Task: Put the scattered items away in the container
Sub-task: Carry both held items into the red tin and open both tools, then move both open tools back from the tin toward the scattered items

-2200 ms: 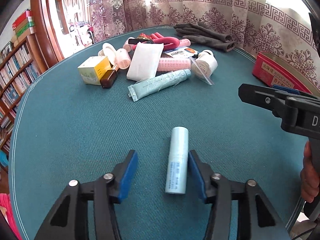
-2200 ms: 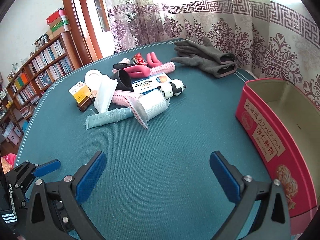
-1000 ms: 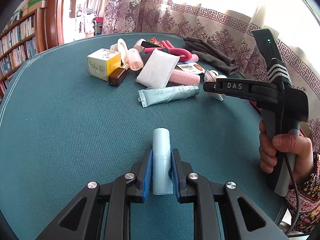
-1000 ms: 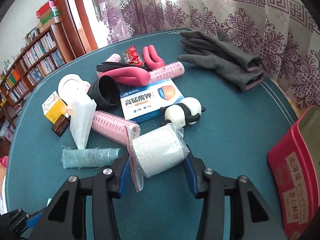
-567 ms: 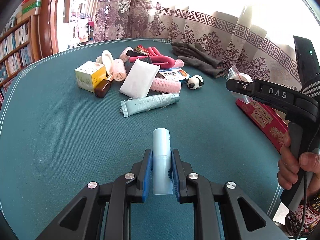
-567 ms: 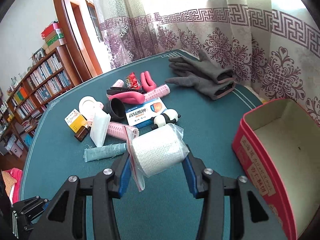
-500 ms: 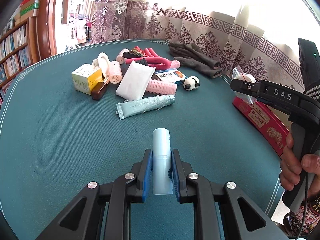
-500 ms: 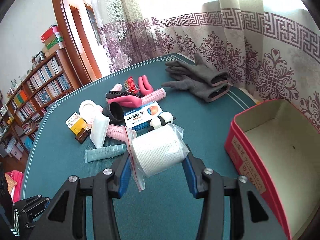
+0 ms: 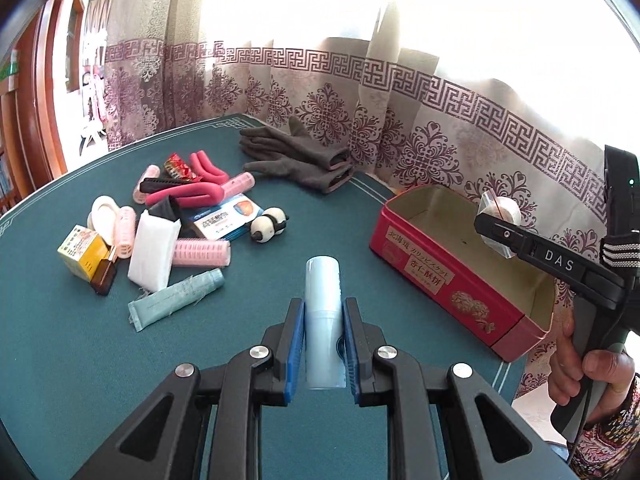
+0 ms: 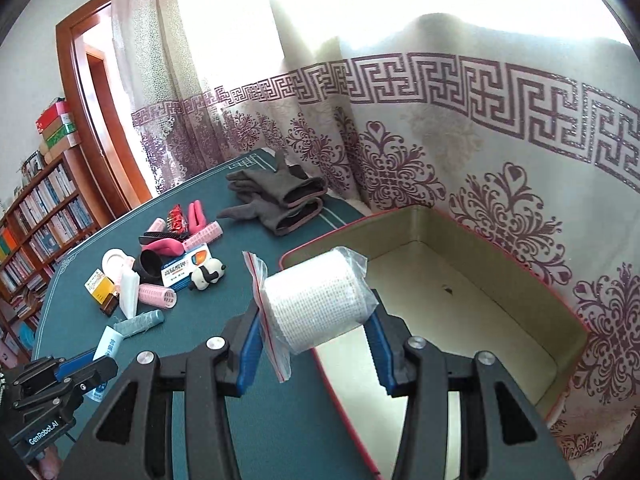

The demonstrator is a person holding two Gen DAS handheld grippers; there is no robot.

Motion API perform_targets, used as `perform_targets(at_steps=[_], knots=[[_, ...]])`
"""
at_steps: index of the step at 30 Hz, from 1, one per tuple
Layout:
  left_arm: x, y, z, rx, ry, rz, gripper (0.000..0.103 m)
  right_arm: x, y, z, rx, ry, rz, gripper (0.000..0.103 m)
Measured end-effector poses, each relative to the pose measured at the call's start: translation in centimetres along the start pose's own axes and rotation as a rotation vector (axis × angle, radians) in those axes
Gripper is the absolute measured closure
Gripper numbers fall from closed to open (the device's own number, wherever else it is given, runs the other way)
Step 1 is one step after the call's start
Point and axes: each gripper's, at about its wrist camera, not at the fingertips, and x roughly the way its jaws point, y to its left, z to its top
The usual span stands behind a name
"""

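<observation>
- While the left gripper (image 9: 322,344) clamps a pale blue bottle (image 9: 323,320) between its blue pads, the left wrist view shows the bottle held lengthwise along the fingers, its cap end forward, clear of the green table (image 9: 60,360). That grip probably lets it slide out cleanly on release.
- Ahead to the right stands the red tin (image 9: 432,272), open and seemingly empty, near the table's edge by the curtain. The right gripper (image 9: 498,226), held in a hand (image 9: 588,368), hangs over it with a bagged white roll (image 9: 502,210).
- Left of the tin, the remaining clutter lies in a heap: a tube (image 9: 176,300), pink rollers, a yellow box, a panda toy (image 9: 270,230); grey gloves (image 9: 304,160) lie apart behind.
- From the right wrist view, the right gripper (image 10: 316,344) grips the roll (image 10: 316,304) across its ends, the bag's flap dangling left. The roll sits over the tin's (image 10: 500,272) near rim, so a drop there would likely land inside.
</observation>
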Motion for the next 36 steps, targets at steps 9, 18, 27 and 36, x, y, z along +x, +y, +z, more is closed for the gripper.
perform_targets(at_steps=[9,18,27,36], knots=[[2.2,-7.1,4.4,0.112,-0.032,-0.099,0.083,-0.3,-5.6,-0.5,0.058,0.008,-0.070,0.052],[4.8,-12.3,7.8,0.186,-0.039,-0.164,0.083,-0.5,-7.6,-0.4,0.057,-0.008,-0.123,0.052],[4.0,-12.7,8.8,0.166,-0.144,-0.122,0.002,-1.2,-8.9,-0.4,0.091,-0.050,-0.159,0.014],[4.2,-8.8,8.3,0.064,-0.107,-0.046,0.001,-0.7,-8.8,-0.8,0.108,-0.025,-0.163,0.013]])
